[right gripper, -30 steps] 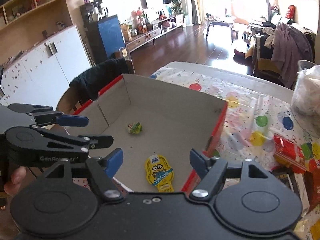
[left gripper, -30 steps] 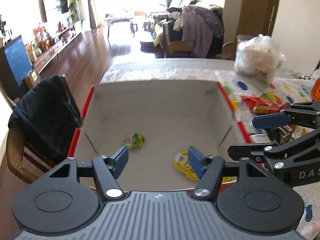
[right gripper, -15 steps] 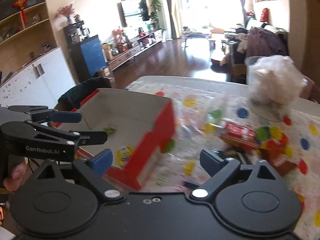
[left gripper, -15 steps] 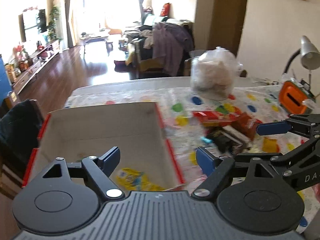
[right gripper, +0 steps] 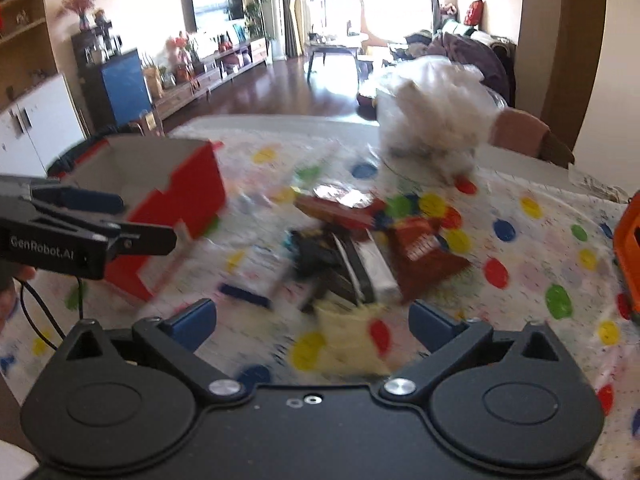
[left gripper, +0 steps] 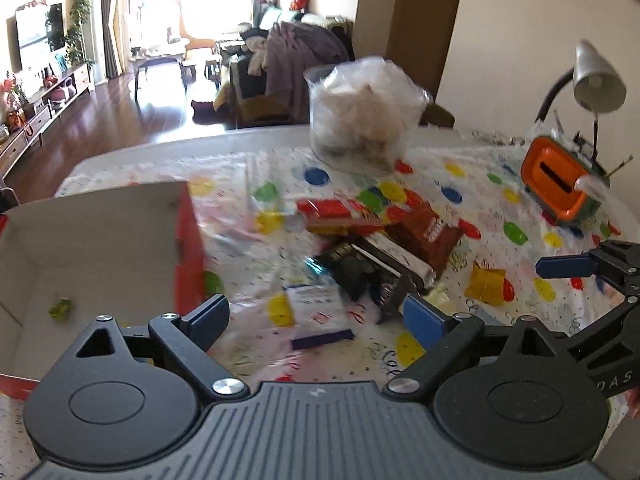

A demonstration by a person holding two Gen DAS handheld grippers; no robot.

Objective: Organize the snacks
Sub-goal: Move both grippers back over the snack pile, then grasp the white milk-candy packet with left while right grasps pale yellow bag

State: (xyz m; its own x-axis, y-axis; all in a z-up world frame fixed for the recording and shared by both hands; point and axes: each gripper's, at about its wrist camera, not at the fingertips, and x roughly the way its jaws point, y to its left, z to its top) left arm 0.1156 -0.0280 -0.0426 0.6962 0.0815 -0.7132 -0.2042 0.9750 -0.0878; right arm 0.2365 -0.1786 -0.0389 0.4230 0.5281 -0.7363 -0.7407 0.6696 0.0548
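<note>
Fingers of both the left gripper [left gripper: 316, 314] and right gripper [right gripper: 312, 318] are opening wide, empty, above the pile of dark and red foil snack packets [left gripper: 384, 240] on the tabletop beside the red-sided cardboard box [left gripper: 100, 240]; next comes lowering onto one packet and closing.

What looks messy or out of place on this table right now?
The snack packets lie in a loose overlapping heap on the spotted tablecloth, outside the red box, which shows only one small green packet. A yellow packet sits apart. Nothing looks spilled or broken.
</note>
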